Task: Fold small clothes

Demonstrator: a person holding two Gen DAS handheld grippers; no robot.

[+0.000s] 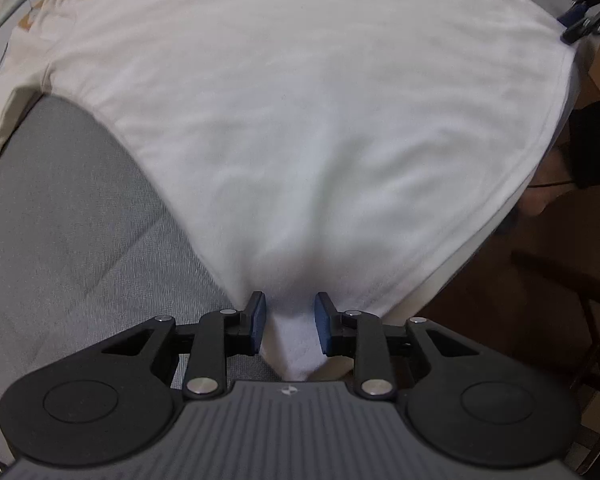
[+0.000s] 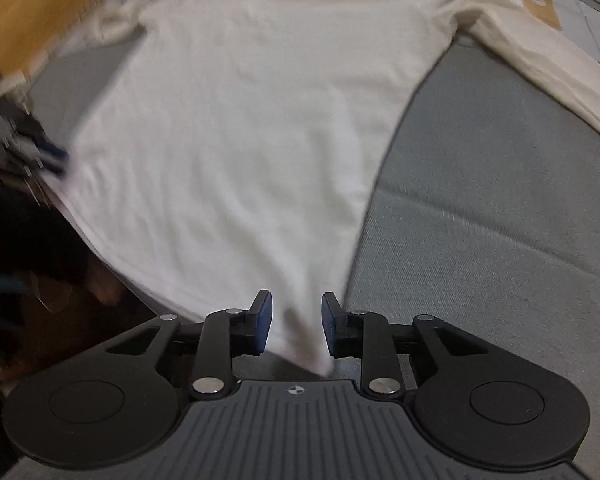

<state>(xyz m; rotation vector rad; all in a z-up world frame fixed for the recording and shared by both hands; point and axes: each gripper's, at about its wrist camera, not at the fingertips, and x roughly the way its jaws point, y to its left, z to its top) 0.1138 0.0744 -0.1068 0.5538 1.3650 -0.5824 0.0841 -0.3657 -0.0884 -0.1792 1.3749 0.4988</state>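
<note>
1. Right now I am holding both grippers pointing steeply down at a white long-sleeved shirt (image 1: 300,120) that is lying spread on a grey fabric surface (image 1: 80,220).
2. My left gripper (image 1: 289,326) is sitting at one bottom corner of the shirt, with the cloth fanning out ahead of the fingers and the corner's tip lying back between them, toward the gripper body.
3. Its jaws are standing partly apart; the left blue pad (image 1: 257,328) is touching the cloth's edge, and the right pad is lying against the fabric too, though I cannot tell how firmly they are pinching.
4. My right gripper (image 2: 296,326) is sitting at the opposite bottom corner, and that corner is likewise lying between its fingers, pointing back toward the body.
5. Its jaws are also partly apart; the blue pads (image 2: 262,326) are flanking the cloth, and the picture is too blurred for me to say whether they are pressing on it.
6. Ahead and to the right of the right gripper, one sleeve (image 2: 540,64) is stretching away across the grey surface.
7. Each gripper is showing in the other's view, at the far end of the hem.
</note>
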